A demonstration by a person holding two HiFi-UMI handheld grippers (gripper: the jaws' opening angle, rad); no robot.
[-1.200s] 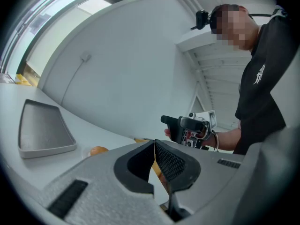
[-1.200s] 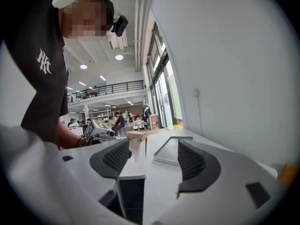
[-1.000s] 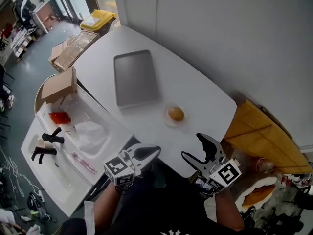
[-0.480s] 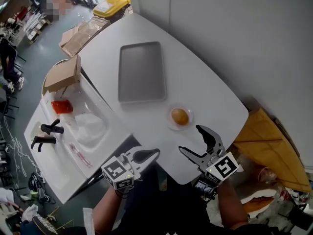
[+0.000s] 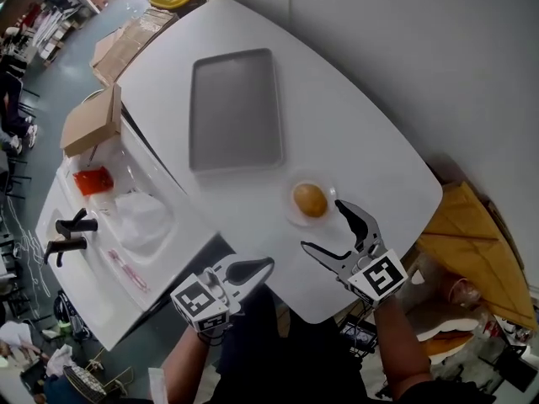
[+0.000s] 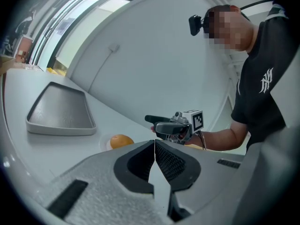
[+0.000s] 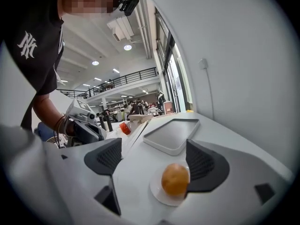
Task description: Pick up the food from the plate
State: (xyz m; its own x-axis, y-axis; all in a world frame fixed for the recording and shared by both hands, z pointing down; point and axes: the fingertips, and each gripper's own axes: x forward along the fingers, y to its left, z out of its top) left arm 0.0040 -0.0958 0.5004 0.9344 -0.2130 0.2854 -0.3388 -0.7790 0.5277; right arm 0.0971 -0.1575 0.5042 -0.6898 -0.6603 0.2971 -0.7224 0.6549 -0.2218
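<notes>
**Head view:** A white table (image 5: 362, 133) with rounded corners stands against a pale wall (image 5: 438, 40). On it lie 1 grey tray (image 5: 234, 112) and, nearer the person, a small white plate (image 5: 289, 215). The plate carries the food (image 5: 310, 199), a round orange-brown bun. The right gripper (image 5: 322, 225) is over the table's near part. Its jaws have just been opening and stand wide, with their tips just beside the plate and apart from the bun. The left gripper (image 5: 268, 264) sits off the table's near edge with its jaws together. To the left is a white sink counter (image 5: 101, 268) with 2 black taps (image 5: 66, 236), a cardboard box (image 5: 88, 122) and a red thing (image 5: 91, 180) too small to identify. The person's body covers part of the table's near edge.

**Left gripper view:** The 2 pads meet with nothing between them. Beyond them are the bun on its plate, the tray and the other gripper.

**Right gripper view:** The bun shows in the gap between the wide-apart pads, ungripped and nearer the right one. That pad hides the bun's right edge and part of the plate's rim. The hall behind, with ceiling lights and a railing, is too small to make out.
</notes>
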